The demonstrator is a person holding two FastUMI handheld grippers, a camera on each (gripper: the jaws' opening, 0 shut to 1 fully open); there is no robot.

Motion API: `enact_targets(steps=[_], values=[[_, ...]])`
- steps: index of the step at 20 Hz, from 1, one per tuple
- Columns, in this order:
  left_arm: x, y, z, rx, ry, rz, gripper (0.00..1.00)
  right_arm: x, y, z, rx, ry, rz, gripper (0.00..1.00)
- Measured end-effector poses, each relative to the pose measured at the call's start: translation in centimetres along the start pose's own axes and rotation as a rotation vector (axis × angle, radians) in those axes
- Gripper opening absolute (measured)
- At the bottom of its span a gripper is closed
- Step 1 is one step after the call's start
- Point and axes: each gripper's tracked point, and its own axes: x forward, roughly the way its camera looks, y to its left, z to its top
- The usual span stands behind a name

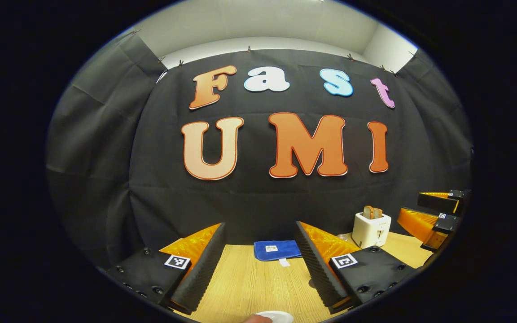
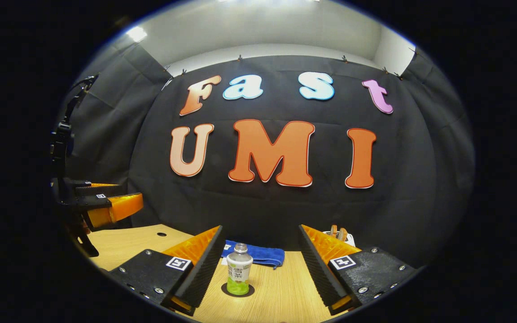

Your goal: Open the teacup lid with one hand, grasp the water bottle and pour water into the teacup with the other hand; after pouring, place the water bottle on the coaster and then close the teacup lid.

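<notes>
The left black-and-orange two-finger gripper point(image 1: 258, 264) is level, its ribbed fingers spread wide with nothing between them. The right black-and-orange two-finger gripper point(image 2: 260, 269) is level as well, its fingers equally wide apart and gripping nothing.

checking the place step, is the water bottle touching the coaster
Touching: in the right gripper view the water bottle stands upright on the dark coaster.
</notes>
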Motion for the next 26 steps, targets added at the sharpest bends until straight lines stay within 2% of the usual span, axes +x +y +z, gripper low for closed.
enact_targets(steps=[2, 3, 5, 12, 13, 15, 16, 17, 26], values=[[0.1, 0.1, 0.1, 0.003, -0.002, 0.003, 0.98, 0.0, 0.1, 0.1, 0.001, -0.001, 0.001, 0.97], [0.1, 0.1, 0.2, 0.003, -0.006, 0.005, 0.95, 0.0, 0.1, 0.2, 0.003, -0.003, 0.001, 0.97], [0.1, 0.2, 0.1, 0.003, -0.011, 0.008, 0.98, -0.1, 0.0, 0.1, 0.006, -0.004, 0.001, 0.97], [0.1, 0.3, 0.7, -0.003, -0.032, 0.018, 0.98, 0.0, 0.1, 0.3, -0.002, -0.006, 0.004, 0.98], [0.1, 0.3, 0.7, -0.003, -0.033, 0.018, 0.95, -0.1, 0.1, 0.3, -0.003, -0.005, 0.005, 0.98], [0.0, 0.4, 0.7, -0.007, -0.03, 0.019, 0.98, 0.0, 0.3, 0.2, -0.002, 0.001, 0.009, 0.98], [0.0, 0.5, 0.5, -0.009, -0.028, 0.024, 0.95, 0.0, 0.3, 0.2, -0.002, 0.003, 0.01, 0.98], [-0.1, 0.6, 0.4, -0.011, -0.026, 0.026, 0.98, -0.1, 0.4, 0.1, -0.003, 0.003, 0.012, 0.98], [0.1, 1.2, 0.0, -0.017, -0.022, 0.041, 0.98, 0.1, 0.8, 0.0, -0.013, 0.005, 0.023, 0.98]])
